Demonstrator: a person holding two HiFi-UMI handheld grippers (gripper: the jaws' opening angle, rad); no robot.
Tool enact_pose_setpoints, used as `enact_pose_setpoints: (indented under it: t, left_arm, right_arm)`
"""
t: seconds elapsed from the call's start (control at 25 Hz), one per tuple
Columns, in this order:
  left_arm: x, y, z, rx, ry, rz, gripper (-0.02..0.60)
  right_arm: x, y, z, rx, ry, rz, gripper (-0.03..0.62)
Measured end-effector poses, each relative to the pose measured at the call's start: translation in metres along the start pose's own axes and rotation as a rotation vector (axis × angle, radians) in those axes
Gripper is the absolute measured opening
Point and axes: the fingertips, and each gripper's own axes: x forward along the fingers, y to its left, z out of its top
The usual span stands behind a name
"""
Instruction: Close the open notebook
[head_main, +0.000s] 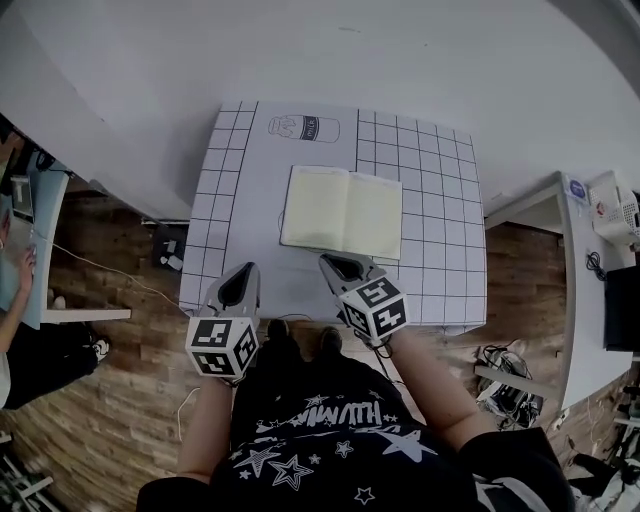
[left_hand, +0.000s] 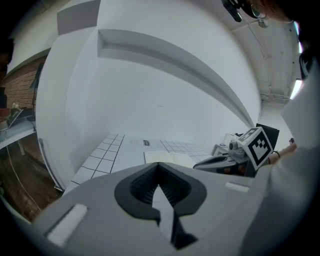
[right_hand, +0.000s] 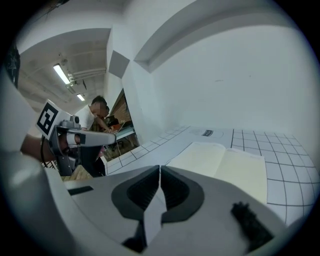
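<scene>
- Notebook: one, lying open and flat, mid-way across the gridded table.
- Left gripper: jaws together, empty, over the table's near edge.
- Right gripper: jaws together, empty, just beside the notebook's near edge.

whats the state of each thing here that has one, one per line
notebook: open, lying flat on the table, blank pages up
left gripper: shut, empty, short of the notebook
right gripper: shut, empty, at the notebook's near edge
</scene>
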Motion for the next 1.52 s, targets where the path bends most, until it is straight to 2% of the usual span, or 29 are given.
enact_pose_setpoints:
  t: [0.16, 0.28, 0.44, 0.48, 0.52, 0.84, 1.16, 1.44, 1.52]
  left_arm:
    - [0.016, 0.016, 0.005, 0.019, 0.029, -0.06, 0.009]
    - [0.027, 0.024, 0.008, 0.041, 0.048, -0.109, 0.009]
    - [0.039, 0.033, 0.007, 0.057, 0.077, -0.169, 0.009]
    - [0.041, 0.035, 0.005, 0.057, 0.083, -0.179, 0.009]
    - [0.043, 0.037, 0.004, 0.058, 0.087, -0.188, 0.009]
    - [0.051, 0.05, 0.002, 0.05, 0.098, -0.231, 0.009]
    - [0.052, 0.06, 0.0, 0.055, 0.106, -0.252, 0.009]
    - [0.051, 0.071, 0.003, 0.064, 0.102, -0.258, 0.009]
    - [0.05, 0.075, 0.003, 0.061, 0.1, -0.256, 0.009]
  right_arm:
    - [0.022, 0.003, 0.001, -0.002, 0.041, -0.039, 0.015]
    - [0.031, -0.007, -0.004, -0.061, 0.087, -0.117, 0.017]
    - [0.037, -0.019, -0.025, -0.268, 0.248, -0.2, 0.02]
    - [0.04, -0.02, -0.03, -0.306, 0.279, -0.209, 0.065]
    - [0.042, -0.021, -0.034, -0.341, 0.304, -0.218, 0.098]
    - [0.058, -0.035, -0.053, -0.637, 0.442, -0.32, 0.124]
    - [0.072, -0.036, -0.067, -0.9, 0.596, -0.318, 0.137]
    - [0.077, -0.043, -0.067, -0.995, 0.655, -0.354, 0.133]
    - [0.079, -0.041, -0.071, -0.992, 0.658, -0.346, 0.102]
